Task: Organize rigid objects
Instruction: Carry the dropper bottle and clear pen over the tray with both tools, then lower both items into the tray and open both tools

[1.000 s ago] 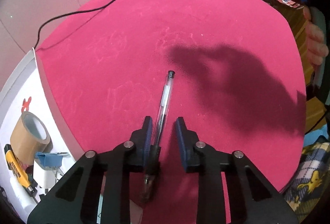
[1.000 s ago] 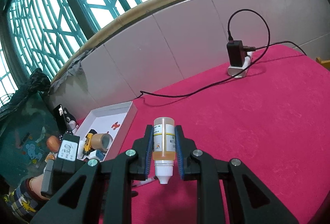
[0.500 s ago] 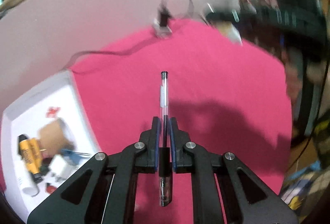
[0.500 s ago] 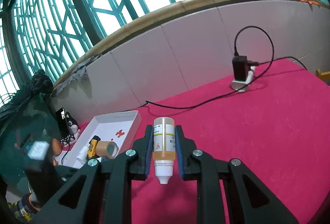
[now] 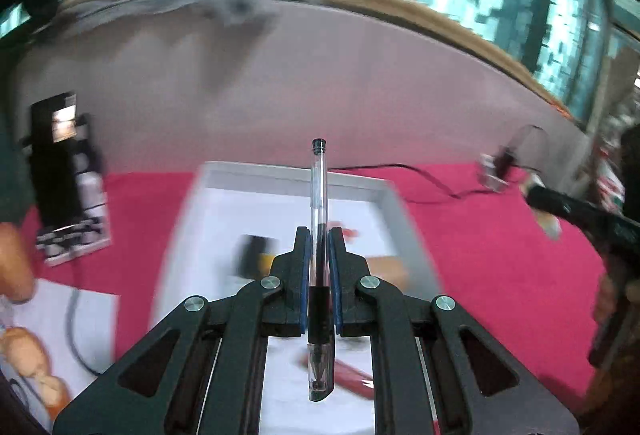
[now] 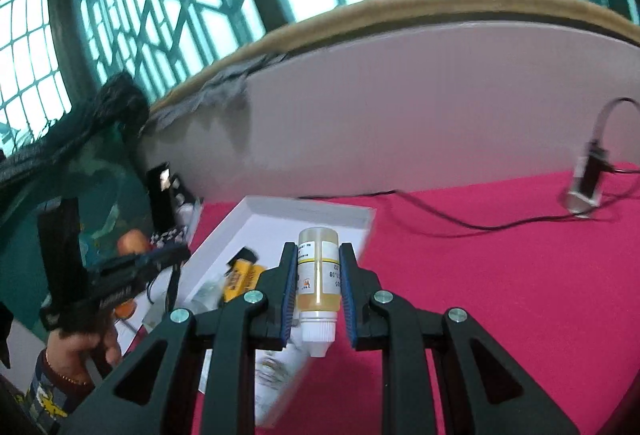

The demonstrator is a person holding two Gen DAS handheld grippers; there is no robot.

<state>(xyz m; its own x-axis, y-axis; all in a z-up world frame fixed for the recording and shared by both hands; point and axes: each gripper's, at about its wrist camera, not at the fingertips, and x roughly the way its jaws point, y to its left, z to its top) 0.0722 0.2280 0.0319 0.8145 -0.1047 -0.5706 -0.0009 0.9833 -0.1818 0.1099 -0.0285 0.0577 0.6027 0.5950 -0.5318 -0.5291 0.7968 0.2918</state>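
Observation:
My left gripper is shut on a clear ballpoint pen and holds it upright over the white tray. My right gripper is shut on a small amber dropper bottle with its white cap toward the camera, held above the tray's right edge. The tray sits on the pink table. It holds a yellow-and-black tool, a blurred brown tape roll and a red item.
A black charger on a white socket with a black cable lies at the table's far right. A black phone stand stands left of the tray. A white wall backs the table. The left gripper's handle shows at left.
My left gripper closed on the pen, lifted it off the table and swung left over the tray. My right gripper, still holding the bottle, moved left toward the tray.

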